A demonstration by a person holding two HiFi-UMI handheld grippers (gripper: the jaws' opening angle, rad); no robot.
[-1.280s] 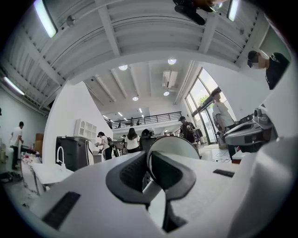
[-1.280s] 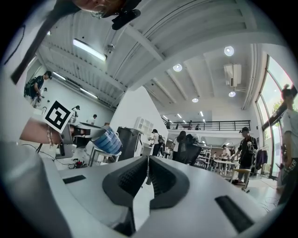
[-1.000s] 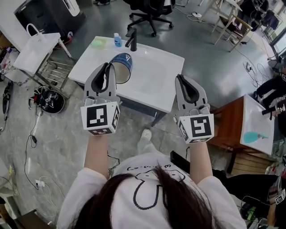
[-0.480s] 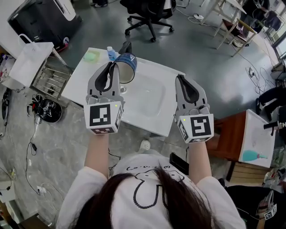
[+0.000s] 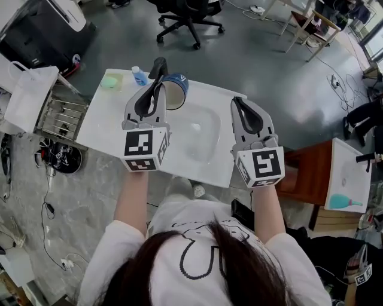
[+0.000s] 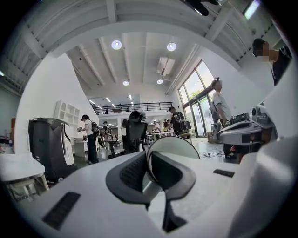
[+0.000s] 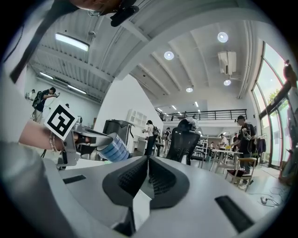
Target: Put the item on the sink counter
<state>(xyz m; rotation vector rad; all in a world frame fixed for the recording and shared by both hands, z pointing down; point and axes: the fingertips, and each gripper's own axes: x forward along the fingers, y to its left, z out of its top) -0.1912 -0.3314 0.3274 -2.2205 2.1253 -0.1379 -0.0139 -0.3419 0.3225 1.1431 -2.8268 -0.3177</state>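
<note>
Round blue cup [image 5: 178,83], pale inside, pinched by its thin rim between the ribbed dark pads of the left gripper [image 5: 158,85], tipped sideways above the glossy white bench [image 5: 108,128] near its far edge. Right gripper [image 5: 238,103] level alongside, clenched, empty.

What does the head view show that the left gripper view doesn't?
Only the head view shows the white sink counter, the black faucet and the small blue bottle. Only the left gripper view shows the ceiling lights and people standing far off. Both show the left tongs pinching the cup by its rim, and a black office chair.
</note>
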